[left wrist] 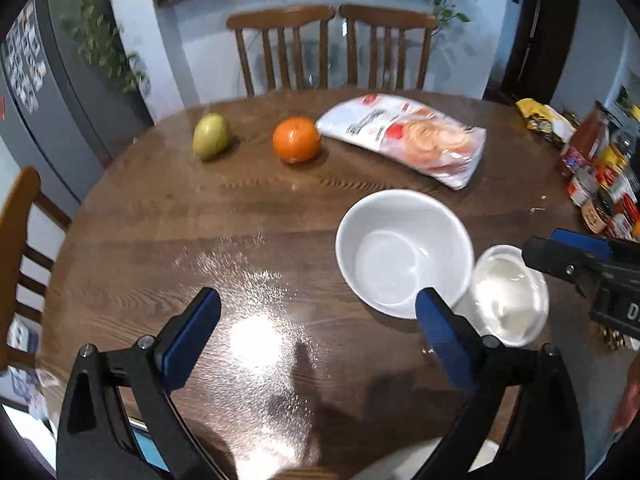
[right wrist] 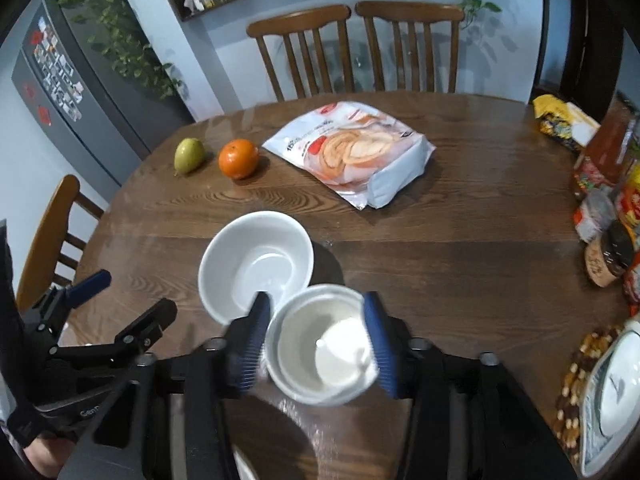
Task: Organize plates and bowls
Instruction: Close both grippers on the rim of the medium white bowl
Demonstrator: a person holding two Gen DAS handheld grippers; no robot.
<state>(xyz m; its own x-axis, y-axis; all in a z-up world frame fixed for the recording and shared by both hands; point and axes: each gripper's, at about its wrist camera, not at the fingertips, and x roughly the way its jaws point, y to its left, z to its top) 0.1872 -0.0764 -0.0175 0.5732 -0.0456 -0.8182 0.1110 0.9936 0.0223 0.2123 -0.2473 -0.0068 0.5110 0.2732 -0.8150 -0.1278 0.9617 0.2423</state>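
The right gripper (right wrist: 318, 344) jaws clamp a small white bowl (right wrist: 320, 344) beside the large white bowl (right wrist: 256, 264) mid-tabletop, nesting apparently unfinished, while the left gripper (left wrist: 316, 336) jaws gape empty.

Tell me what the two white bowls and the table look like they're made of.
Large white bowl: likely glazed ceramic, with an opaque white body and soft glare inside. Small bowl in the right claw: probably the same, though its paler rim could be thin porcelain or glass. Table: dark brown wood with visible grain, varnished, with bright light reflections.
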